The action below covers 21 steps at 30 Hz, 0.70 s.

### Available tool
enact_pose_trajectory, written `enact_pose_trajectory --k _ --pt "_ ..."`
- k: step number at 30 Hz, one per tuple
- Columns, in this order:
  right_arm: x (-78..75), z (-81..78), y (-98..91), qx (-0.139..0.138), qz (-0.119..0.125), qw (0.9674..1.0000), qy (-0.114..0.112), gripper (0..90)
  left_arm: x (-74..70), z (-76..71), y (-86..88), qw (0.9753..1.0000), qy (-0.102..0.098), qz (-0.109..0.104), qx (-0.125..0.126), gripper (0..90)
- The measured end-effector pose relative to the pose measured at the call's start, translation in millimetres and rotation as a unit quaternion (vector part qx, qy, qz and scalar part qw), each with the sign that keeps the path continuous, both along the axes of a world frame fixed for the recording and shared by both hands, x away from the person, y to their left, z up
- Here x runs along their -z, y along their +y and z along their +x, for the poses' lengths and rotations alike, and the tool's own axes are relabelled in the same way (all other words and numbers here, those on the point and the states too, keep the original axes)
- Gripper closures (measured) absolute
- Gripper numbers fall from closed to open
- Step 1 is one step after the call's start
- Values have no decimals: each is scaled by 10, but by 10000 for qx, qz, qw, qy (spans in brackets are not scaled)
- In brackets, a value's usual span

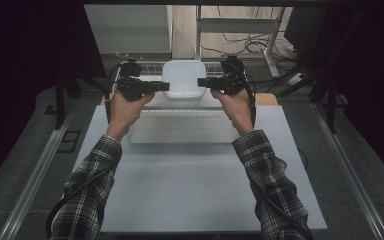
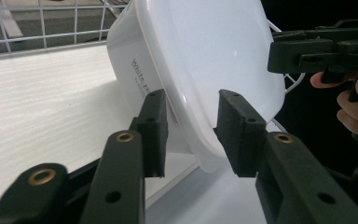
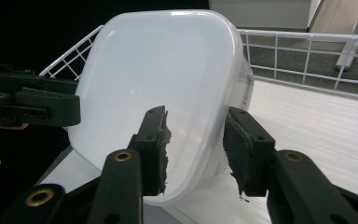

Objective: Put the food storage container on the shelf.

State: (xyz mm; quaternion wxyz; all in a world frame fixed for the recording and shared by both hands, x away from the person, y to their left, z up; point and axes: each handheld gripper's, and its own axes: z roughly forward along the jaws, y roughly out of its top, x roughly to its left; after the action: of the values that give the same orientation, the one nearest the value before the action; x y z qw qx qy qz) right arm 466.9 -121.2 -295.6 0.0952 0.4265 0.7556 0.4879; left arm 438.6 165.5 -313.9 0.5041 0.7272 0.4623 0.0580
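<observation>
The left gripper (image 2: pixel 189 125) is standing with its jaws apart, one on each side of the rim of a white plastic tub (image 2: pixel 200 70). In the left gripper view the inner pad is sitting against the tub's printed side wall, while the other pad is lying over the smooth flat face; a narrow gap is showing between that pad and the plastic, so I cannot tell whether the jaws are pressing on the rim or only straddling it.

The right gripper (image 3: pixel 196 144) is doing the same on the opposite edge. Its jaws are parted around the rim, one worn pad over the flat face and the other beside the labelled side wall, and again firm contact is hard to judge.

In the high view the left gripper (image 1: pixel 161 86) and the right gripper (image 1: pixel 204 82) are pointing inward at each other, meeting the tub (image 1: pixel 183 79) from either side. A hand is wrapping around each handle, with plaid sleeves (image 1: pixel 92 187) reaching in from the bottom edge and black cables trailing along the forearms.

The tub is sitting at the far middle of the table (image 1: pixel 190 195), tilted in both gripper views, above a pale wood-grain board (image 2: pixel 37 107). A white wire rack (image 3: pixel 307 51) is running behind and beside it. A pale flat tray-like piece (image 1: pixel 185 127) is lying on the table just in front of the tub, between the two hands.
</observation>
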Motion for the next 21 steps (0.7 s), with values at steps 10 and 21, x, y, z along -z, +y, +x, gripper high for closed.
enact_pose_trajectory --k 10,21 --pt "36 93 32 248 -22 9997 -75 495 1 170 -3 9997 -19 -45 -256 514" --pt "5 160 105 479 -325 9978 -322 403 -17 204 -29 9975 -394 314 -497 326"
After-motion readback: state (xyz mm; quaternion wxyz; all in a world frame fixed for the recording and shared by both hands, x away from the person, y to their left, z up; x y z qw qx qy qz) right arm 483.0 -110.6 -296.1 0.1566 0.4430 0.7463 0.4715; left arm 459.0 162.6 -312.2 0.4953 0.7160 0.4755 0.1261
